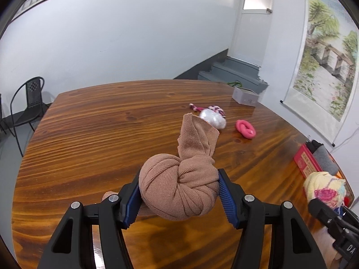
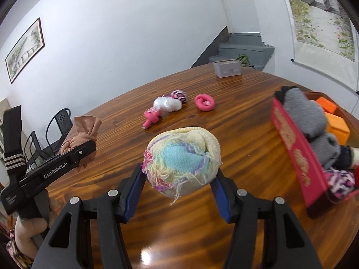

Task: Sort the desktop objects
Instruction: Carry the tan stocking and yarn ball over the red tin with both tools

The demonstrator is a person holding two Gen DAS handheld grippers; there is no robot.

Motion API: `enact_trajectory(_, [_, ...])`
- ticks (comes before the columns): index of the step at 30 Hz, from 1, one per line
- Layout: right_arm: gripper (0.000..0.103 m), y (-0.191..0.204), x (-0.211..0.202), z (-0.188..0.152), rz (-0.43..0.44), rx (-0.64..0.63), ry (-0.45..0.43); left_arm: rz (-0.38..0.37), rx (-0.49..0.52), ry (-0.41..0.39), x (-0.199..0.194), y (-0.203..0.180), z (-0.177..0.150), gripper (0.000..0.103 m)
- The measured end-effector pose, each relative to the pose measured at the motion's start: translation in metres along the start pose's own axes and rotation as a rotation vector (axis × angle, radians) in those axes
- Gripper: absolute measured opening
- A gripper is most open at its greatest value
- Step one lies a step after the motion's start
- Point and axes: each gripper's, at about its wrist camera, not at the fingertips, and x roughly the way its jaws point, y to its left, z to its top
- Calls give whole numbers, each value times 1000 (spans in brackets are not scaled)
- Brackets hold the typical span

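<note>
Tan ribbed sock (image 1: pixel 179 188); cream, blue, pink sock ball (image 2: pixel 182 160); pink ring (image 2: pixel 204 102); red box (image 2: pixel 298 154); orange blocks (image 2: pixel 334 121); brown grained table (image 1: pixel 89 148).

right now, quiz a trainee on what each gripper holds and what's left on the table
1. True or false: the left gripper is shut on a brown sock ball.
2. What does the right gripper hold?
3. Which lies loose on the table? A) pink ring B) scissors C) cup

Key: 1 true; 2 a pale yellow sock ball; 3 A
</note>
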Motion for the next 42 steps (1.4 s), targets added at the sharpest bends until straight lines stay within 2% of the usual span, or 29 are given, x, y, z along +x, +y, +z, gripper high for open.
enact_trajectory(8, [61,-49,-54,-1,-75,37,-97,-56,63,32,2,-40,-11,63])
enact_trajectory(22, [61,-192,-125,1,-297,201,-220,-259,192,58,-5,-161,-18,63])
enact_trajectory(27, [61,-215,-135,8,-328,191,-237,-345,232,65,-11,-204,-12,63])
enact_trajectory(32, [61,-228,-148,9,-333,210,-251,-470,300,81,-11,-259,-12,63])
enact_trajectory(39, [61,-242,-152,14,-350,219,-251,-629,367,165,11,-326,-26,63])
enact_trajectory(42, [61,-245,-152,18,-342,224,-252,-637,386,202,23,-336,-34,63])
